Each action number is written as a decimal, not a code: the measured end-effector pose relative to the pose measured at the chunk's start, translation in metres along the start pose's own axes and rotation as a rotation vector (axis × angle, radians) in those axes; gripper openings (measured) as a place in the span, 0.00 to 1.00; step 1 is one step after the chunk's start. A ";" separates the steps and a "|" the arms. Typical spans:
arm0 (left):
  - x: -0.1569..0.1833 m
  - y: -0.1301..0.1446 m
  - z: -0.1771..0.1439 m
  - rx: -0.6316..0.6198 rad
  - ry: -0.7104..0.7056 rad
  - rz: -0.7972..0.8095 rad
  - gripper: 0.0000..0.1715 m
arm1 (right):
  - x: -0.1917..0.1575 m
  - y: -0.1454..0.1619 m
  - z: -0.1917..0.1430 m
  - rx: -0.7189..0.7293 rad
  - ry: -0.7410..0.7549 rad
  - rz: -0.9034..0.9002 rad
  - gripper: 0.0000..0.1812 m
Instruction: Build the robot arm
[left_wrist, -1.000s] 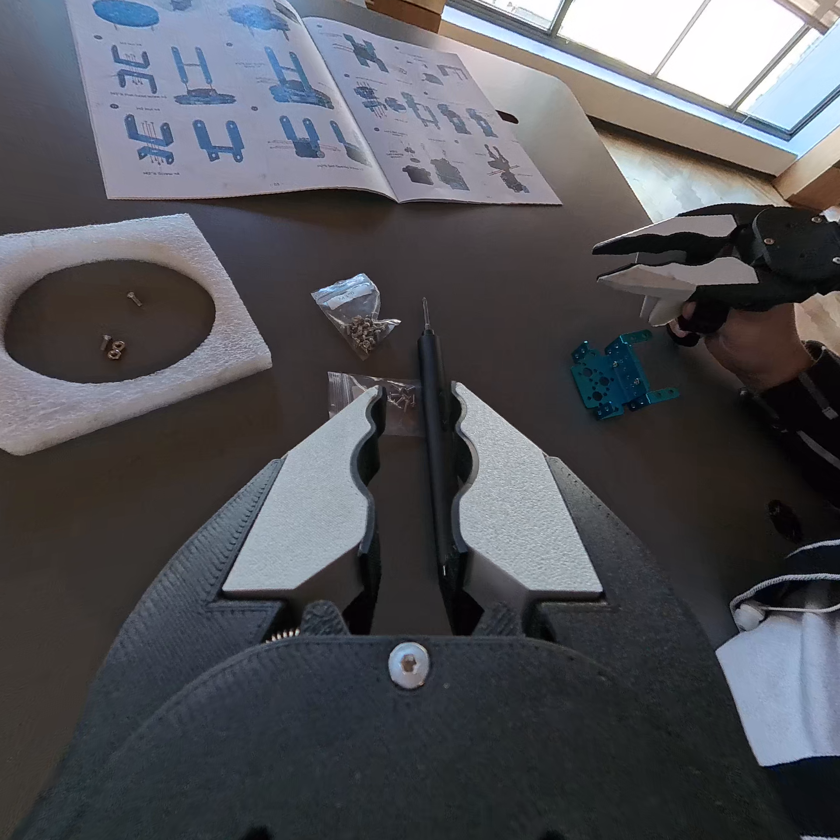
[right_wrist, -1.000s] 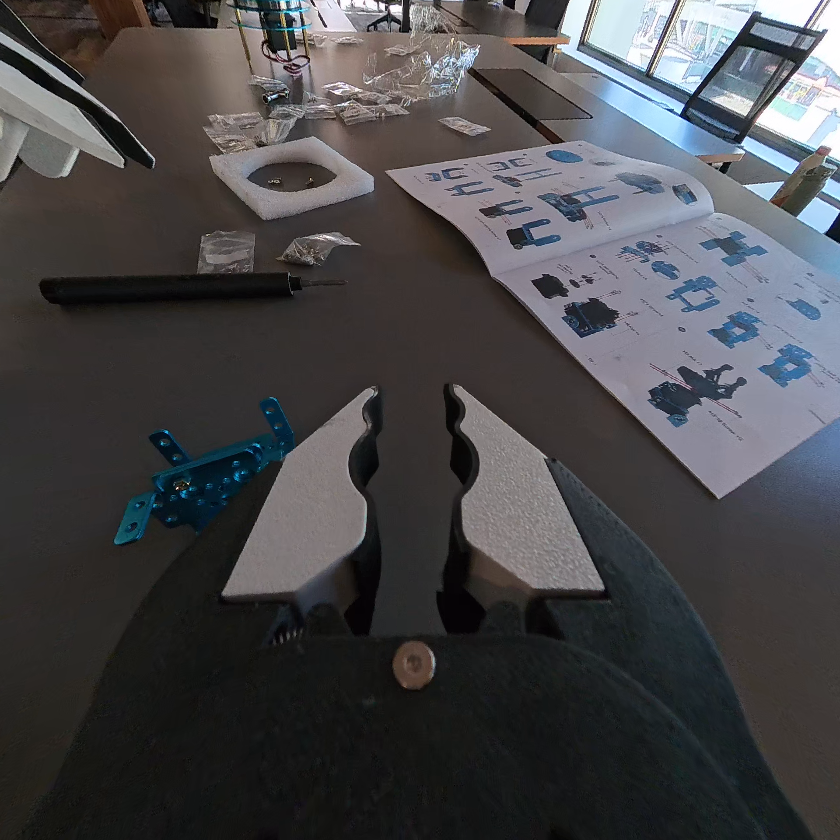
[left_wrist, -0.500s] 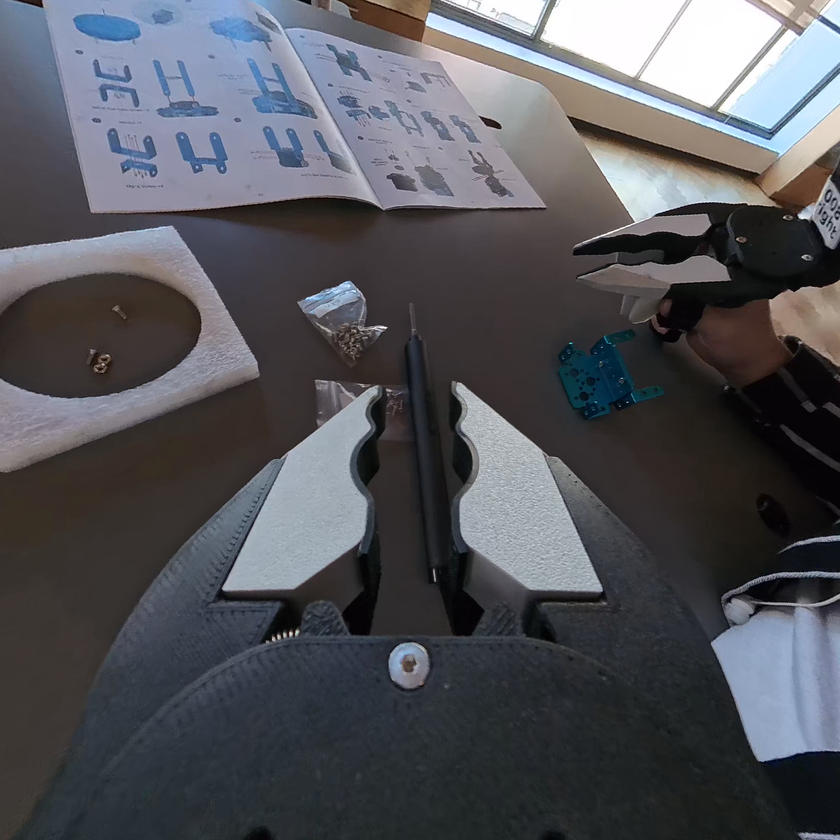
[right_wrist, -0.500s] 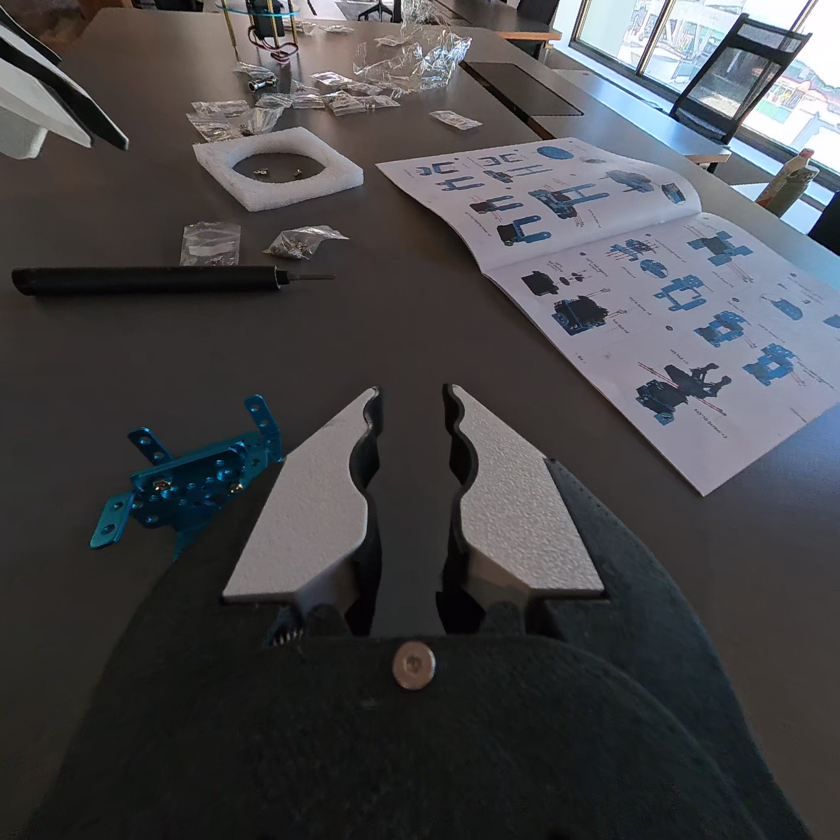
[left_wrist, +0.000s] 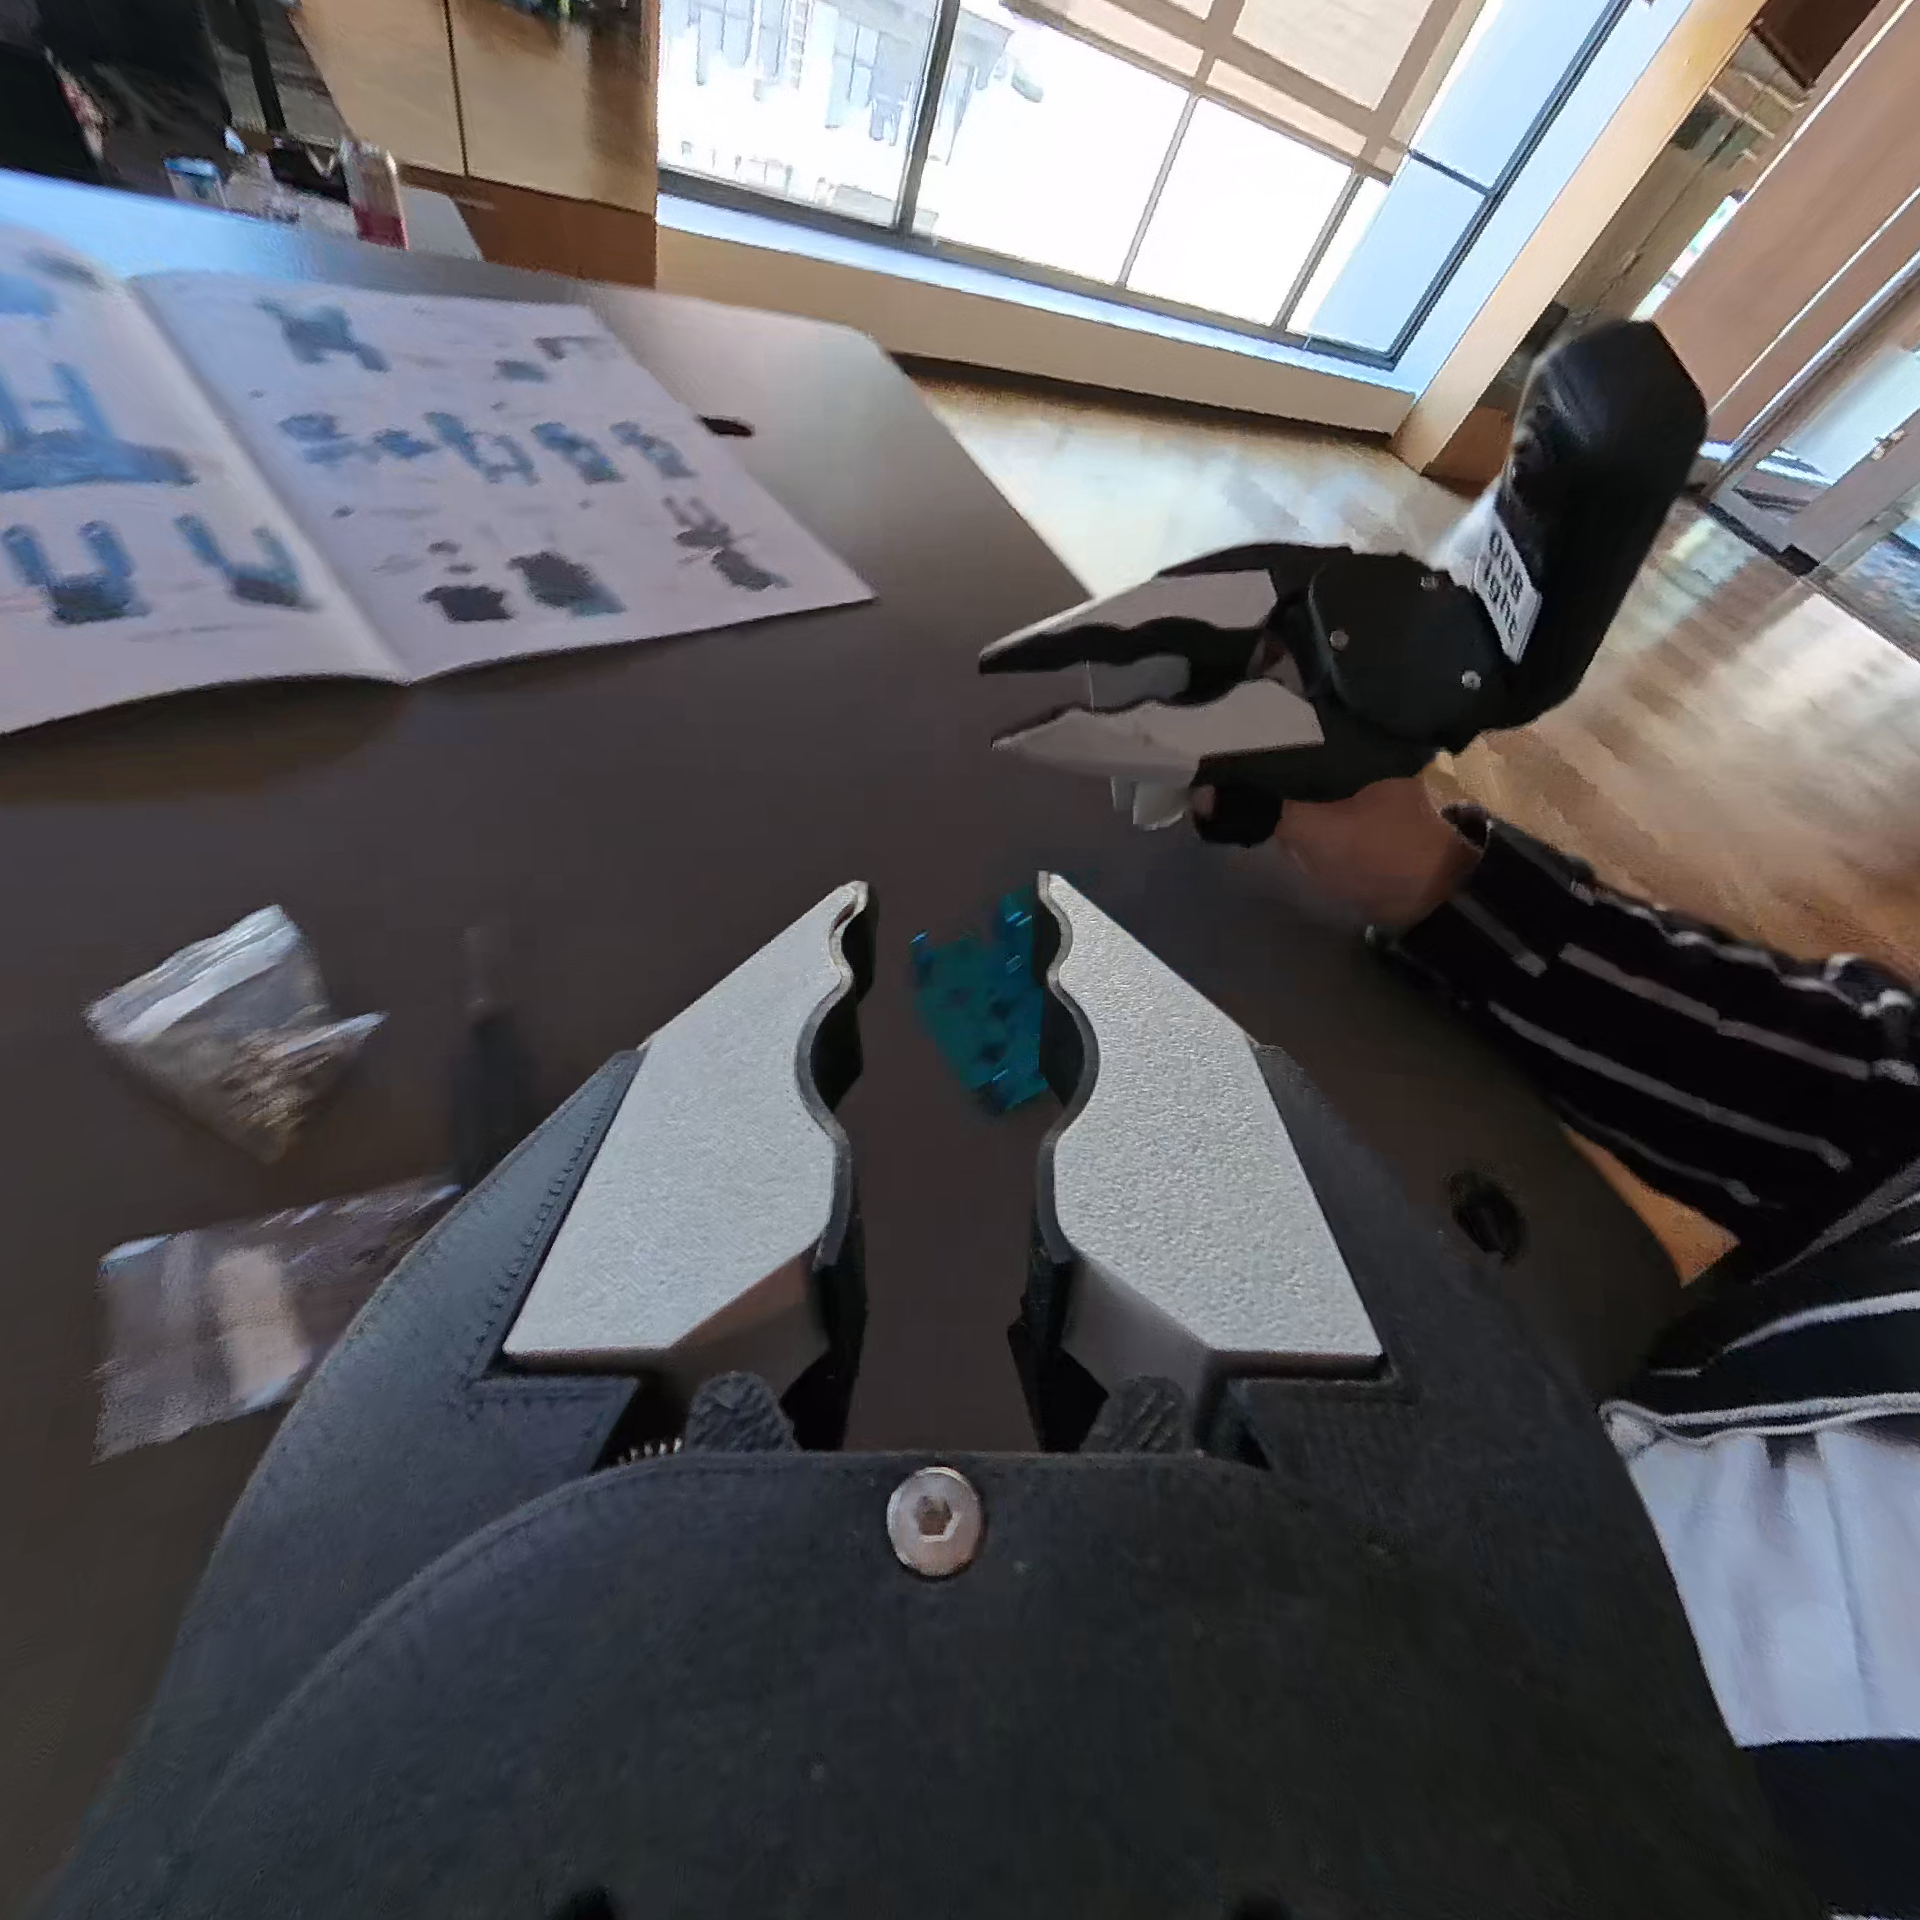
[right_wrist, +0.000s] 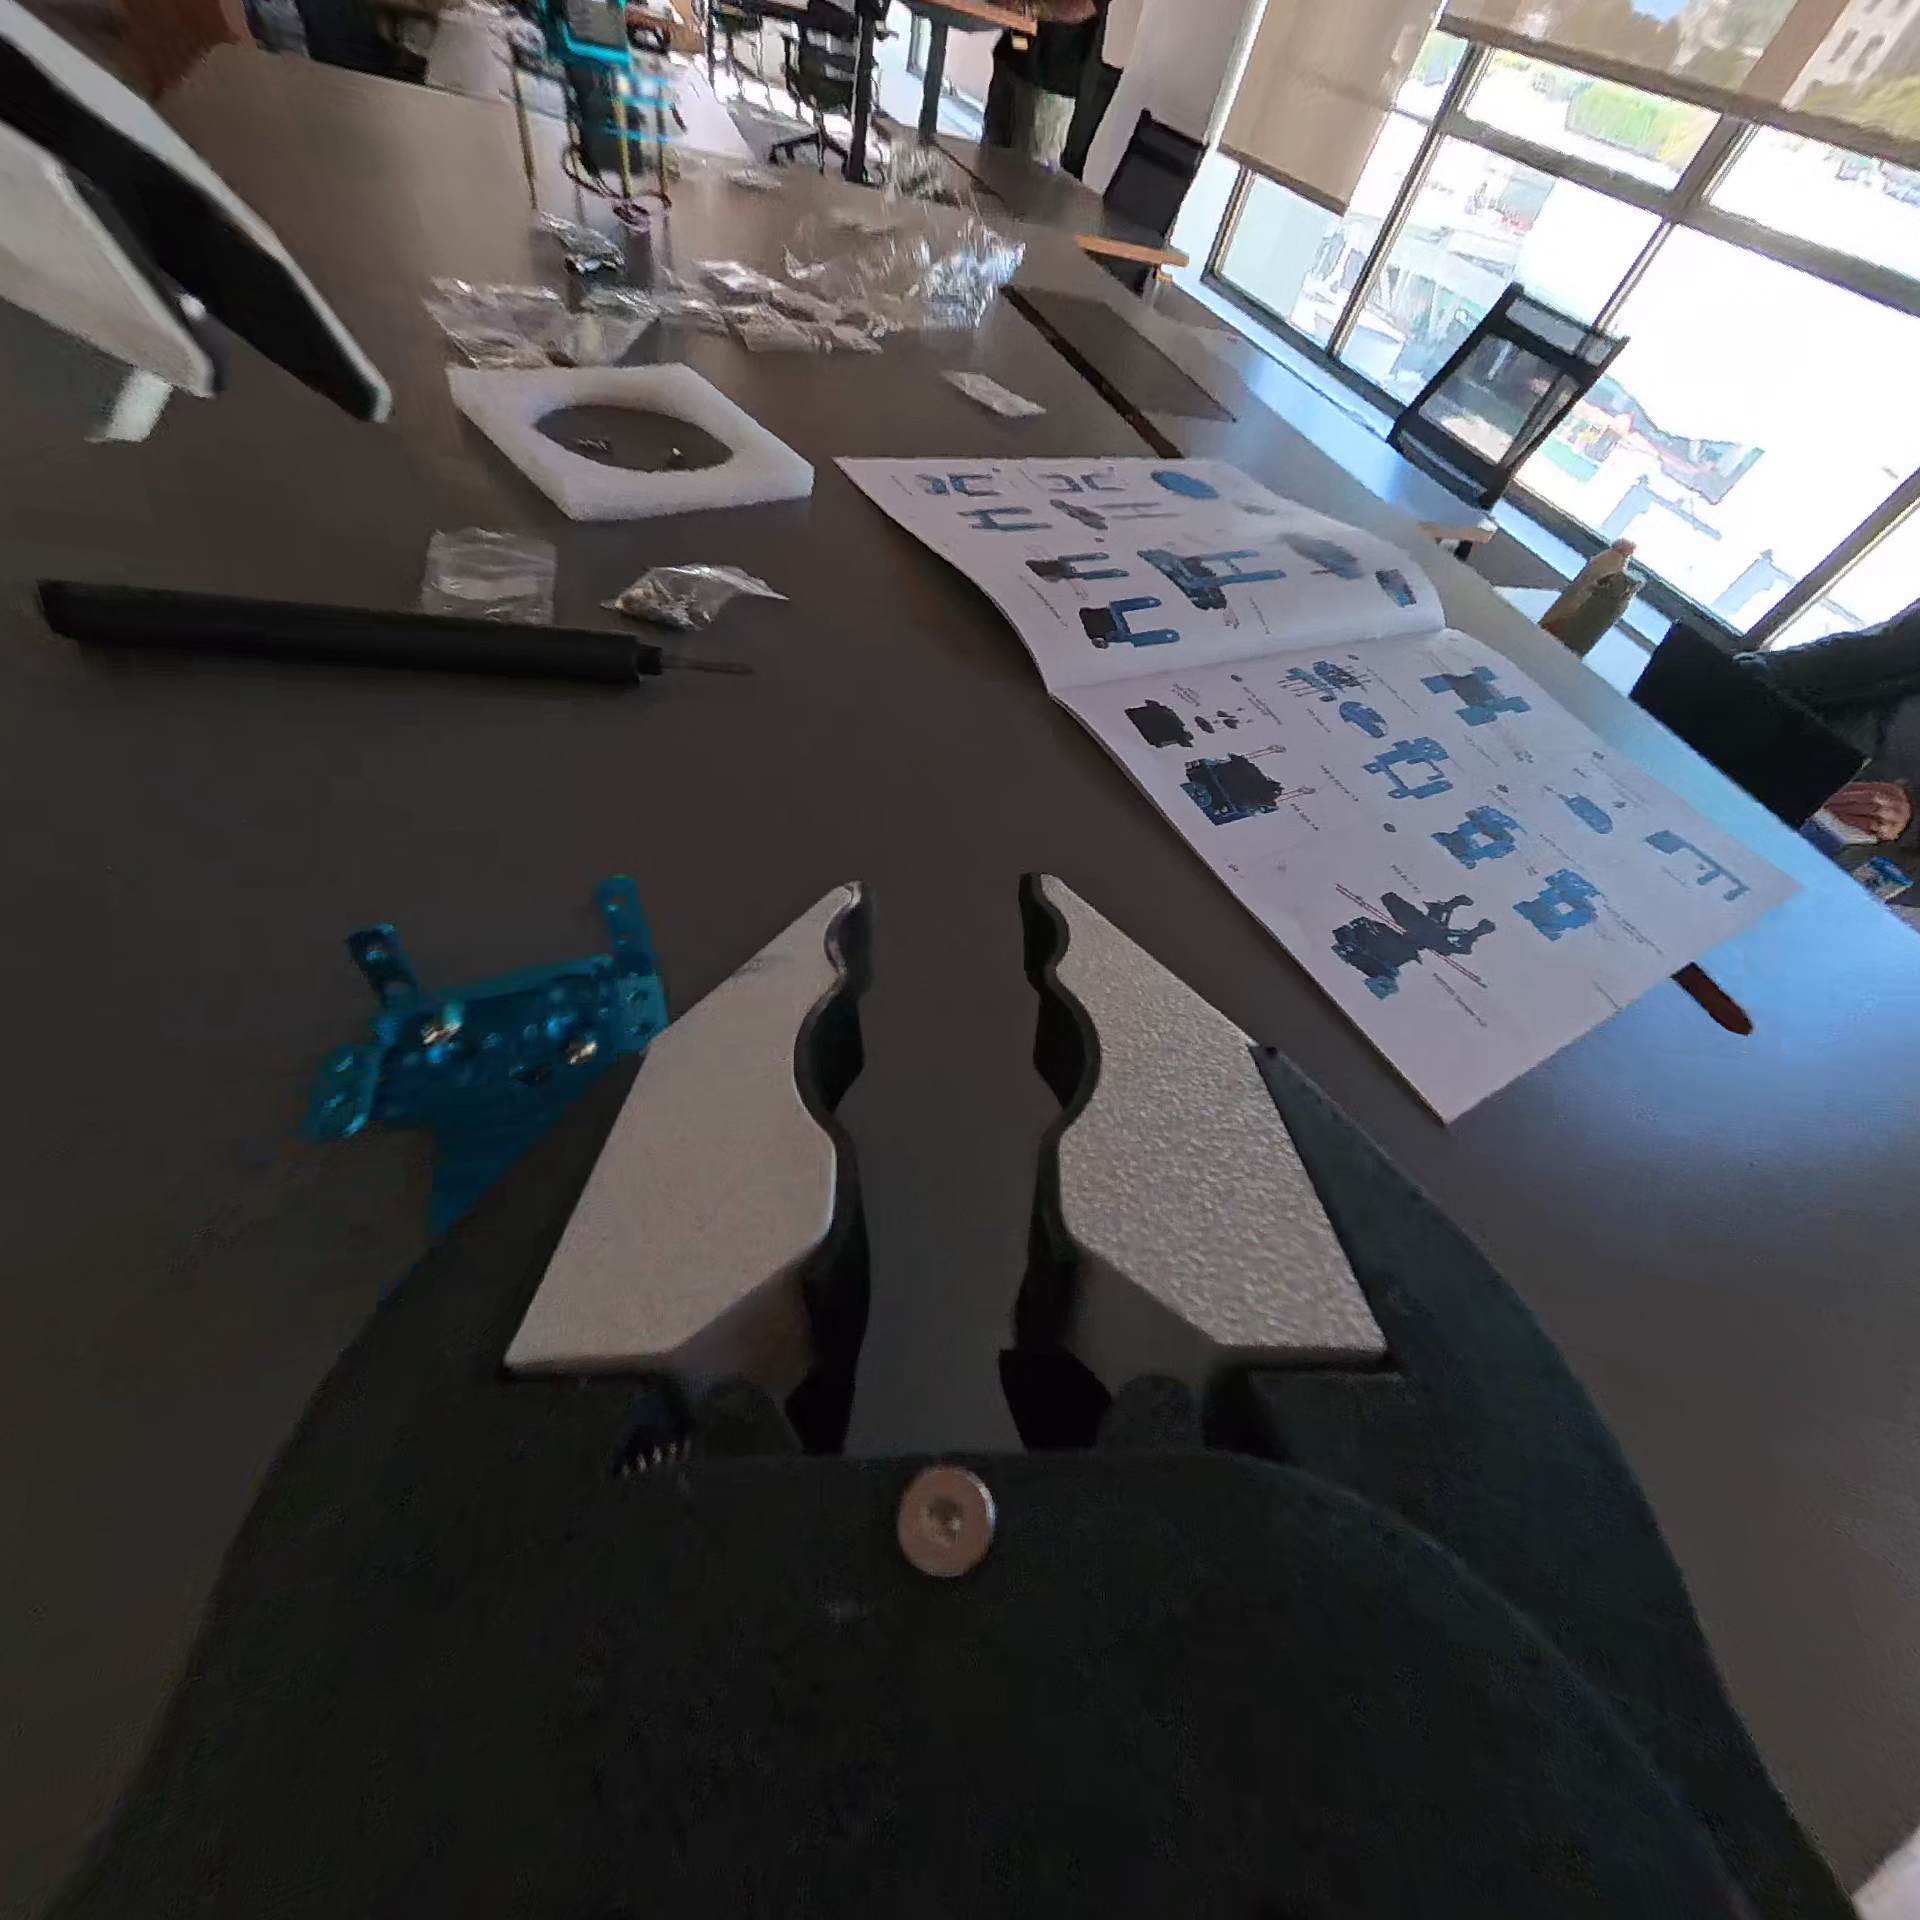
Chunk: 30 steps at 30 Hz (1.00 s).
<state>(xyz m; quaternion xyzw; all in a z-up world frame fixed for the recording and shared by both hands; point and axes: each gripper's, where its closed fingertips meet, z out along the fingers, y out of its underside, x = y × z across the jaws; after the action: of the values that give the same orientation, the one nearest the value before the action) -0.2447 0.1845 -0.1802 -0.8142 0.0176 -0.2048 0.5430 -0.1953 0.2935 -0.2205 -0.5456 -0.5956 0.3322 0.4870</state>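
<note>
My left gripper (left_wrist: 951, 894) is open and empty, held above the dark table (left_wrist: 675, 810). A blue metal bracket (left_wrist: 982, 1023) lies on the table and shows in the gap between its fingers. A black screwdriver (left_wrist: 483, 1039) lies blurred just to its left. My right gripper (right_wrist: 943, 891) is open and empty above the table (right_wrist: 935, 727). The blue bracket (right_wrist: 488, 1039) lies just left of its left finger. The screwdriver (right_wrist: 343, 634) lies farther off. The right gripper also shows in the left wrist view (left_wrist: 992, 701), held in a hand, jaws slightly apart.
An open instruction booklet (right_wrist: 1299, 727) lies right, also in the left wrist view (left_wrist: 416, 499). A white foam frame (right_wrist: 623, 442) holds small screws. Small bags of hardware (right_wrist: 686, 597) (left_wrist: 229, 1029) lie by the screwdriver. More bags lie farther back. A striped sleeve (left_wrist: 1662, 1039) reaches in. Some 12 cm of space lies between my two pairs of fingers. My left gripper is the nearer one to the screwdriver (right_wrist: 343, 634): about 12 cm, against 20 cm.
My left gripper has swung right, off the screwdriver that lay between its fingers, and now points at the blue bracket. The right gripper has tilted up a little and stayed open.
</note>
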 end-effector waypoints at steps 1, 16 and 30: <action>0.016 -0.006 0.007 0.015 -0.003 0.011 0.17 | -0.001 -0.001 -0.016 0.012 -0.001 -0.019 0.16; 0.195 -0.036 0.127 0.045 -0.126 0.013 0.24 | 0.103 0.054 -0.197 -0.120 -0.177 0.072 0.22; 0.072 -0.019 0.185 -0.210 -0.467 -0.044 0.24 | 0.278 0.052 0.003 -0.297 -0.321 0.065 0.26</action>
<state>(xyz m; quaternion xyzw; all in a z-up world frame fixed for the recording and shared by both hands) -0.1175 0.3362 -0.2009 -0.8915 -0.1051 -0.0202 0.4402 -0.1612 0.5743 -0.2093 -0.5702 -0.6901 0.3390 0.2894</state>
